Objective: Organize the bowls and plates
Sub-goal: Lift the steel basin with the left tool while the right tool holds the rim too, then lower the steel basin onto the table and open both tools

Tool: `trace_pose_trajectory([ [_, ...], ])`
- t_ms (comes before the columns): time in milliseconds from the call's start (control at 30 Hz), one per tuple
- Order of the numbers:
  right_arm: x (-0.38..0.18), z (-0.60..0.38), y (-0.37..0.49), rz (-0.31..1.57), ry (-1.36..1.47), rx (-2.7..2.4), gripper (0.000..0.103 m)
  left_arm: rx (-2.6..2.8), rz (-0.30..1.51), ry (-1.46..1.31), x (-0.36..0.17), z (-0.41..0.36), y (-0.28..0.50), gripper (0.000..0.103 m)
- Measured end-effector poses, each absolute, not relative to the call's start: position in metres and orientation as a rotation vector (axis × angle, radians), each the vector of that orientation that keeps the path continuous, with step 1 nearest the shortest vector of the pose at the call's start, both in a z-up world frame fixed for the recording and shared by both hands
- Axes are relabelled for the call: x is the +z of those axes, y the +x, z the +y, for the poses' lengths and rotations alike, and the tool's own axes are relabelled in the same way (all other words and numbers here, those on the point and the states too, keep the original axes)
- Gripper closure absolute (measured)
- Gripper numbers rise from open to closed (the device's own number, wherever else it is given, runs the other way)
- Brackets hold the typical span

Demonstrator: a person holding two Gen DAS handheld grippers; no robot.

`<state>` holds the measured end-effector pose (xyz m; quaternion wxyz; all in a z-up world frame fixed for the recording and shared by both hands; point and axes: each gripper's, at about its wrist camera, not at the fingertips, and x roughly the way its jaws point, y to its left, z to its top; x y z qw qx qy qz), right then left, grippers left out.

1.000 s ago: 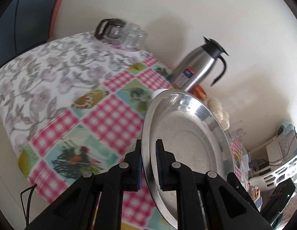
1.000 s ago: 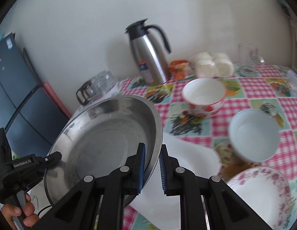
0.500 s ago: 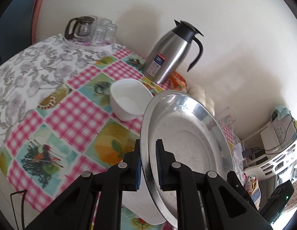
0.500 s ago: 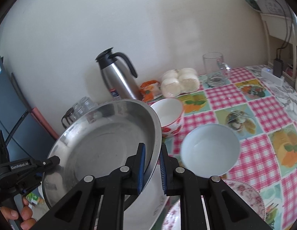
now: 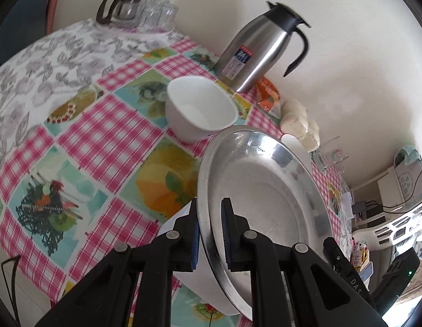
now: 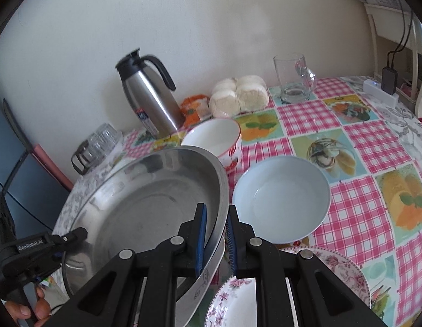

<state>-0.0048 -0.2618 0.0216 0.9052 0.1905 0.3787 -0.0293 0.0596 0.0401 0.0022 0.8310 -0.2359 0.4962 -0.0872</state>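
Observation:
A wide steel plate (image 5: 260,199) (image 6: 145,207) hangs tilted over the table, held at opposite rims by both grippers. My left gripper (image 5: 209,234) is shut on its near rim, and it also shows in the right wrist view as the left gripper (image 6: 47,242), held by a hand (image 6: 33,308). My right gripper (image 6: 216,234) is shut on the other rim. Under the steel plate lies a white plate (image 5: 200,280) (image 6: 202,280). A white bowl with red decoration (image 5: 200,109) (image 6: 213,139), a pale blue bowl (image 6: 281,199) and a floral plate (image 6: 333,267) stand close by.
A steel thermos jug (image 5: 254,51) (image 6: 150,100), a bag of white buns (image 6: 238,95) and a glass mug (image 6: 292,79) line the wall. A glass jug with tumblers (image 5: 134,13) sits at the far left corner. A power strip (image 6: 380,92) lies at the right edge.
Both grippers have carried the steel plate across and lower over the table. The bowls and the white plate now lie closer below it. Both grips are unchanged.

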Motion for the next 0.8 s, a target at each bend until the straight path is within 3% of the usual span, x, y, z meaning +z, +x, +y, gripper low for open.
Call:
trace_pose_trajectory([
  [800,-0.014,-0.244,0.007,0.993,0.295,-0.094,0.085,-0.108,1.268,-0.602,-0.048,0.053,0.049,0.089],
])
